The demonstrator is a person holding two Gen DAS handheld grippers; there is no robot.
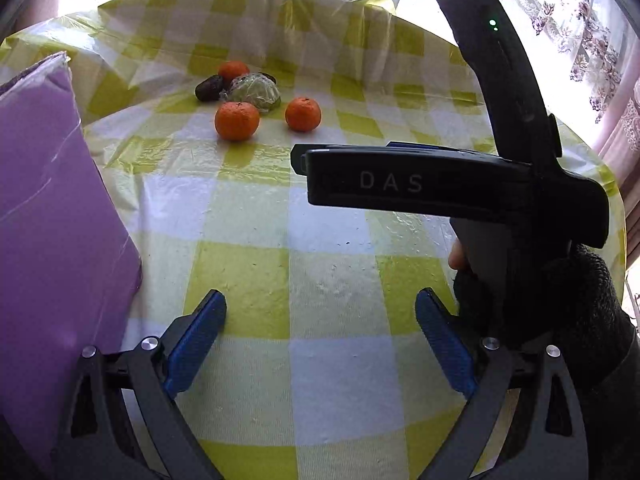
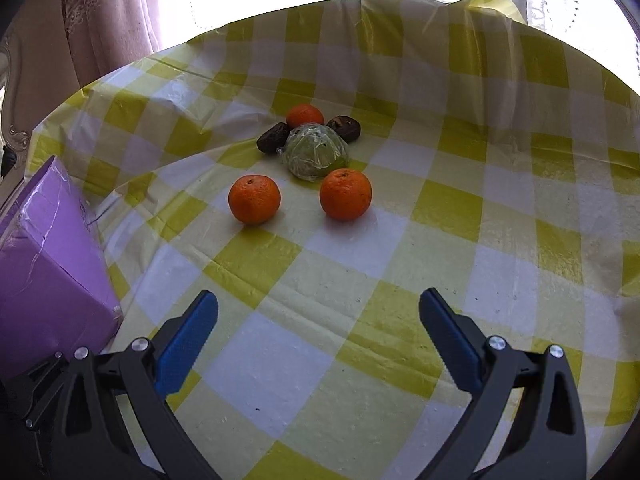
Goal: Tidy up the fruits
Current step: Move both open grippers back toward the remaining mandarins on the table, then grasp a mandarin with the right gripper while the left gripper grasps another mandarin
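Three oranges lie on the checked cloth: a near left orange (image 2: 254, 199) (image 1: 237, 120), a near right orange (image 2: 345, 194) (image 1: 303, 114) and a far orange (image 2: 305, 115) (image 1: 233, 71). Between them sits a green fruit wrapped in plastic film (image 2: 315, 151) (image 1: 253, 91), with a dark brown fruit on its left (image 2: 273, 137) (image 1: 209, 87) and another on its right (image 2: 345, 127). My right gripper (image 2: 318, 316) is open and empty, well short of the fruits. My left gripper (image 1: 320, 316) is open and empty, further back. The right gripper's body (image 1: 440, 188) shows in the left wrist view.
A purple box (image 1: 56, 216) (image 2: 44, 256) stands at the left, close to both grippers. The round table has a yellow and white checked plastic cloth (image 2: 440, 240). Curtains and a bright window lie behind the far edge.
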